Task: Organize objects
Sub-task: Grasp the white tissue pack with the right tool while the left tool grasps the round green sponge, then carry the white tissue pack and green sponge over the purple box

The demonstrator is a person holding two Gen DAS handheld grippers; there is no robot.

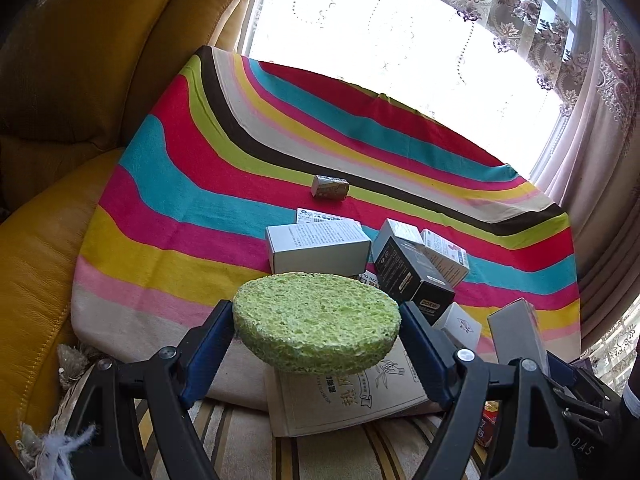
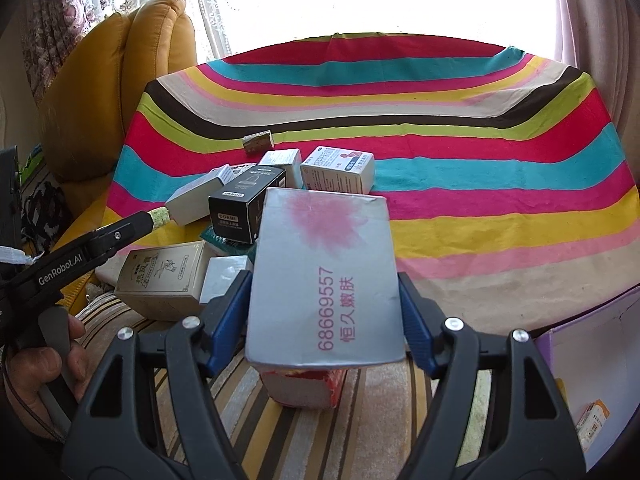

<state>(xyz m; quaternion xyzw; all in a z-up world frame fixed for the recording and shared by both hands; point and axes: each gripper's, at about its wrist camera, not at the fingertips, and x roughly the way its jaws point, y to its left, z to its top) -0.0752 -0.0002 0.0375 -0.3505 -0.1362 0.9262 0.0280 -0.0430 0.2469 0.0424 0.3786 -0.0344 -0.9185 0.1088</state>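
Right now the left hand-held gripper (image 1: 316, 316) is squeezing a round green sponge (image 1: 316, 320) between its two blue pads, one pad on each side. That sponge hangs in the air, just above a flat tan box w/ a drawing (image 1: 348, 392) on it.

Meanwhile the right hand-held gripper (image 2: 324, 312) is clamped on a big silver box (image 2: 324, 276) w/ pink numbers and a pink splash on top. Under it sits a red and white box (image 2: 304, 384) on a striped rug (image 2: 360, 432); whether the two touch is hard to tell.

Behind both is a pile of small boxes on a striped cloth (image 2: 480, 184) of many colors. A black box (image 2: 246, 208) is in the middle, w/ a white box (image 2: 338, 170) to its right and a gray-white box (image 2: 198, 198) to its left. One tiny gray box (image 2: 258, 142) lies alone farther back, well apart from the pile.

A yellow sofa (image 2: 100, 80) stands at the left. A hand (image 2: 44, 368) shows at the left edge of the right view, gripping the left tool's handle. At far right is a purple box (image 2: 592, 360), open, w/ a small orange pack (image 2: 594, 424) inside.
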